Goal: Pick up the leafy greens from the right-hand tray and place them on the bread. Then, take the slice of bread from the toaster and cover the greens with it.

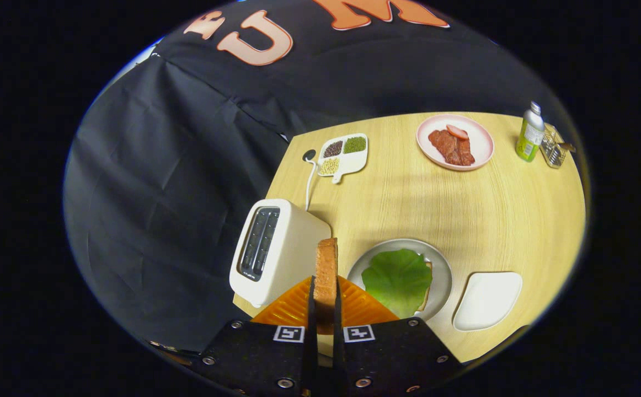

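The toaster (pixel 276 251) stands at the left edge of the table (pixel 497 220), ahead and to the left of the fingers, its two slots facing up. A white cord (pixel 310 182) runs from behind it toward a plug near the table's far left edge. Just beyond the cord lies a white divided dish (pixel 345 155) with dark, green and pale grains in its compartments.

The gripper (pixel 325 309) holds a bread slice (pixel 326 273) upright on edge, both fingers pressed on its two faces, jaws narrow. The slice rises just right of the toaster, clear of the slots.

Just to the right of the slice sits a grey plate (pixel 443 275). On it lie the greens (pixel 398 278), spread over a bread slice whose crust (pixel 427 286) shows at the right of the leaf.

Right of the plate is a white tray (pixel 487 300), near the table's front edge. At the far side rests a pink plate (pixel 480 144) with slices of meat (pixel 452 146). Further right stand a bottle (pixel 529 133) and, touching or just beside it, a wire holder (pixel 554 148).
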Demonstrator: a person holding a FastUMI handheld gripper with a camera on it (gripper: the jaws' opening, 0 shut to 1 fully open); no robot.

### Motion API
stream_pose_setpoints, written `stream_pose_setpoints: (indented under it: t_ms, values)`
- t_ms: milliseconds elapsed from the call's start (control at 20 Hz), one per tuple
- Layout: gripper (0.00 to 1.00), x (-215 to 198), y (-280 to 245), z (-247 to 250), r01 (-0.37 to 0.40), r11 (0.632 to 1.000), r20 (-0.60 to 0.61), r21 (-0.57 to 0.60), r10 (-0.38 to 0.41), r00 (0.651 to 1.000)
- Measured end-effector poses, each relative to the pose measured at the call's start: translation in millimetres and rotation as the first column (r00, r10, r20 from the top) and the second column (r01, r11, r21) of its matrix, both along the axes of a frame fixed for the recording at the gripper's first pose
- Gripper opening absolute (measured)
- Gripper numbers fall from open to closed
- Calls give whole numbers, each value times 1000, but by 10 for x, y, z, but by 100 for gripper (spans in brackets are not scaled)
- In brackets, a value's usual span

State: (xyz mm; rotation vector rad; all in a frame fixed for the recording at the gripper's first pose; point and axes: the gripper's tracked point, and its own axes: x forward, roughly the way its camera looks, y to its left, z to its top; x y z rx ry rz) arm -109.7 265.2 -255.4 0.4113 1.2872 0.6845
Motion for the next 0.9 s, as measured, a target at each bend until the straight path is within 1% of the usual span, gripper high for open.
stream_pose_setpoints:
  t_ms: [200,350,450,650,800,900]
  values:
    - [11,-119,-82,-358,-2,1000,-51,-17,2,999]
    - [11,-278,-44,-630,14,1000,-115,-7,-14,993]
    - [11,-314,-78,-801,18,1000,-128,-9,-19,992]
    - [11,-312,-253,-1116,63,998,-168,-28,-67,984]
    - [12,-277,-373,-1250,77,995,-158,-62,-86,984]
    - [19,-176,-459,-1342,95,990,-106,-103,-106,989]
